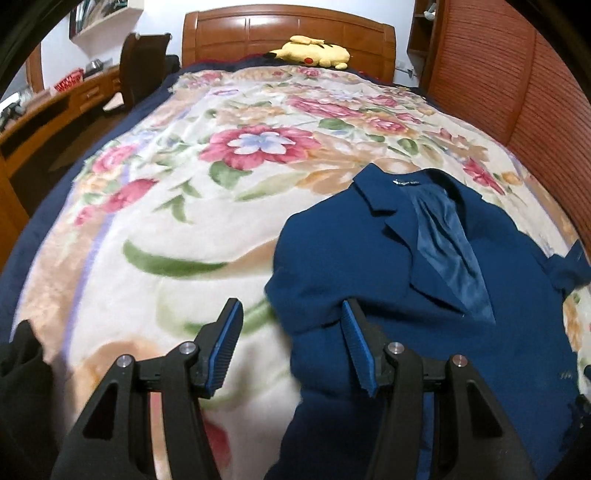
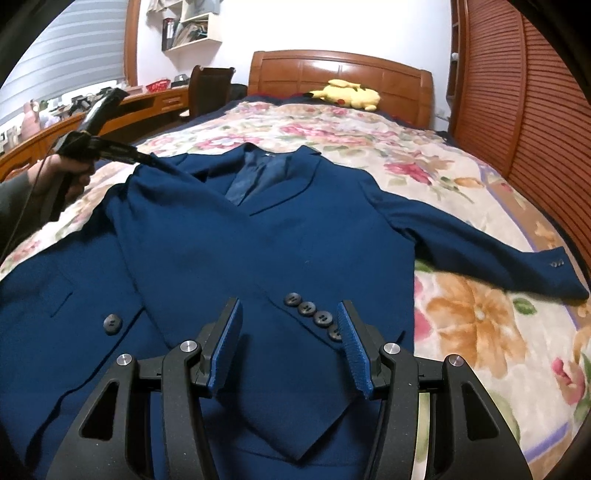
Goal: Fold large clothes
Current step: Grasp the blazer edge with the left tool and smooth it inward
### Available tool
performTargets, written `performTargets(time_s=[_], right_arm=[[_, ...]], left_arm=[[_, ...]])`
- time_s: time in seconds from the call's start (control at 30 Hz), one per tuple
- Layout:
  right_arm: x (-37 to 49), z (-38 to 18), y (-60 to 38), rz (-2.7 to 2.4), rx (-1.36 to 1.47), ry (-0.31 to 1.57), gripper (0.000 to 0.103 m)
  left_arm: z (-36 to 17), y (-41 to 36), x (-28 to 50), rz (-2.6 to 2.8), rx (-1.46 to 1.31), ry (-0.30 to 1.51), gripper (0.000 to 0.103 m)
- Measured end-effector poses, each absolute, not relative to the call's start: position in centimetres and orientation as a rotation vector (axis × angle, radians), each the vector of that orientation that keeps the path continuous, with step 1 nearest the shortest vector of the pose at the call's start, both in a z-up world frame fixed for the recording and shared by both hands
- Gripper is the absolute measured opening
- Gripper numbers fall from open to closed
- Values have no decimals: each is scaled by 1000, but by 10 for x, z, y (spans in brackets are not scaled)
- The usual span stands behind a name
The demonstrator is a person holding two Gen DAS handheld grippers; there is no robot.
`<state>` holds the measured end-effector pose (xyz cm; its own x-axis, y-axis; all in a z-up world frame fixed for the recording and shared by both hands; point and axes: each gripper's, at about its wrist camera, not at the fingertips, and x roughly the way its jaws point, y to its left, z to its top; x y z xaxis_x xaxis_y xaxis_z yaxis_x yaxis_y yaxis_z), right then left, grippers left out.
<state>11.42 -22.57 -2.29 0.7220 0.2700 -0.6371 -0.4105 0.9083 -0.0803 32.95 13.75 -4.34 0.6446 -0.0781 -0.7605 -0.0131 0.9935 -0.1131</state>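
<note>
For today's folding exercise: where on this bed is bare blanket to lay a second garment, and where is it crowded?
Free: the floral blanket between the blue blazer and the Pikachu plush, and beside the blazer toward the desk. Crowded: the wardrobe side, where the blazer's sleeve sprawls.

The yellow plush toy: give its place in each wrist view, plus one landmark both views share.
Left wrist view: yellow plush toy lies top centre, at the foot of the wooden headboard.
Right wrist view: it lies upper centre-right, again against the headboard.
Shared landmark: the blue jacket spread on the floral blanket.
</note>
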Motion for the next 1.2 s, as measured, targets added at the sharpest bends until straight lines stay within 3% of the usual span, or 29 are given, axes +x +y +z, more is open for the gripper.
performTargets(time_s=[0.03, 0.2, 0.37, 0.63, 1.0, 1.2], right_arm=[[115, -23, -227, 376, -220, 666, 54], [121, -26, -226, 376, -213, 682, 54], [119, -29, -219, 379, -254, 684, 54], [123, -31, -220, 376, -245, 694, 54], [122, -30, -220, 386, -230, 694, 54], [123, -30, -217, 379, -233, 696, 54]], left_arm=[[-45, 137, 333, -48, -118, 872, 53], [-47, 126, 346, -108, -82, 923, 15], [-16, 114, 352, -66, 63, 859, 6], [-4, 126, 381, 23, 115, 845, 7], [-21, 138, 299, -55, 13, 844, 36], [-38, 120, 262, -110, 21, 888, 39]])
